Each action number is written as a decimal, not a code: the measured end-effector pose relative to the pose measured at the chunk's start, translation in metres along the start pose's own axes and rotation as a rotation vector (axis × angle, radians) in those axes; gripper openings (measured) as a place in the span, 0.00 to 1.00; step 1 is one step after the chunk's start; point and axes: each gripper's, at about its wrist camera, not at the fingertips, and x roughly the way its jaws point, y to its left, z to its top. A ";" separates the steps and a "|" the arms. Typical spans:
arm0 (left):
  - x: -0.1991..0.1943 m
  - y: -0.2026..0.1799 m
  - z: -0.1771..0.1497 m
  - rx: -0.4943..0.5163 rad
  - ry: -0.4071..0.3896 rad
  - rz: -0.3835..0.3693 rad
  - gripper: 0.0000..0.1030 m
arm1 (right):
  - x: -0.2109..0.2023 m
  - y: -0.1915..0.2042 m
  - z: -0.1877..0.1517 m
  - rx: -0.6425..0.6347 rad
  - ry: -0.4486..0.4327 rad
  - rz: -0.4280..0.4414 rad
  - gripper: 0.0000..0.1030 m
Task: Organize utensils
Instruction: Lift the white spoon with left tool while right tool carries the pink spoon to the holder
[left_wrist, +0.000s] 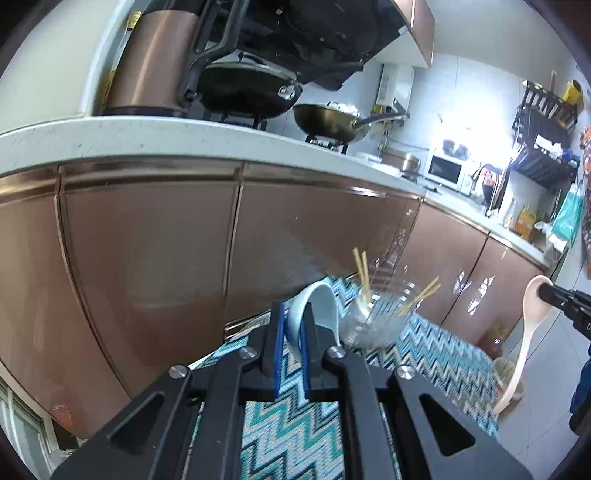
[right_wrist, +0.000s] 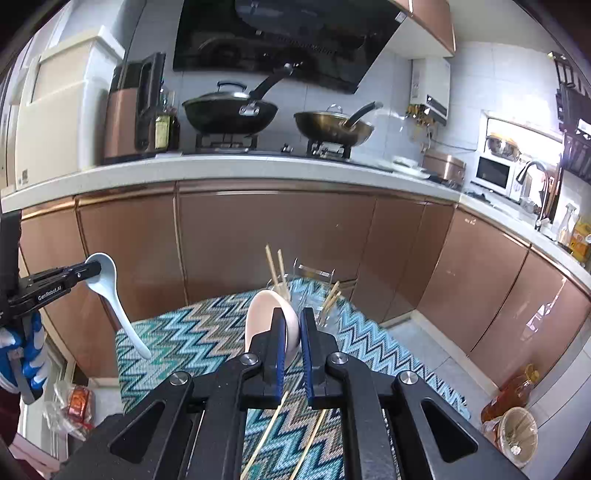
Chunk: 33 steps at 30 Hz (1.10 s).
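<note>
Spoons are being lifted clear: the left gripper (left_wrist: 293, 343) is clamping the blue spoon (right_wrist: 107, 291), the right gripper (right_wrist: 291, 345) the cream spoon (left_wrist: 528, 332), and dropping both into the clear holder (left_wrist: 373, 317) at the mat's (right_wrist: 184, 332) far edge is likely coming next.

One label reads clearly — "GenRoboAI", white letters on the left gripper (right_wrist: 92, 269) body.

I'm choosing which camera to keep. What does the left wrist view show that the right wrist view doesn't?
Only the left wrist view shows the dish rack on the far counter.

Only the right wrist view shows two loose chopsticks lying on the cloth below the tool.

Both show the light blue spoon in the left tool, the cream spoon in the right tool, the zigzag cloth and the clear holder.
</note>
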 end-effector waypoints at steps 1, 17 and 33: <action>0.000 -0.002 0.003 -0.001 -0.005 -0.005 0.07 | -0.001 -0.001 0.003 0.002 -0.006 -0.005 0.08; 0.018 -0.053 0.057 0.020 -0.099 -0.080 0.07 | 0.009 -0.027 0.047 0.025 -0.096 -0.068 0.08; 0.085 -0.083 0.104 0.037 -0.140 -0.106 0.07 | 0.058 -0.054 0.089 0.035 -0.166 -0.122 0.08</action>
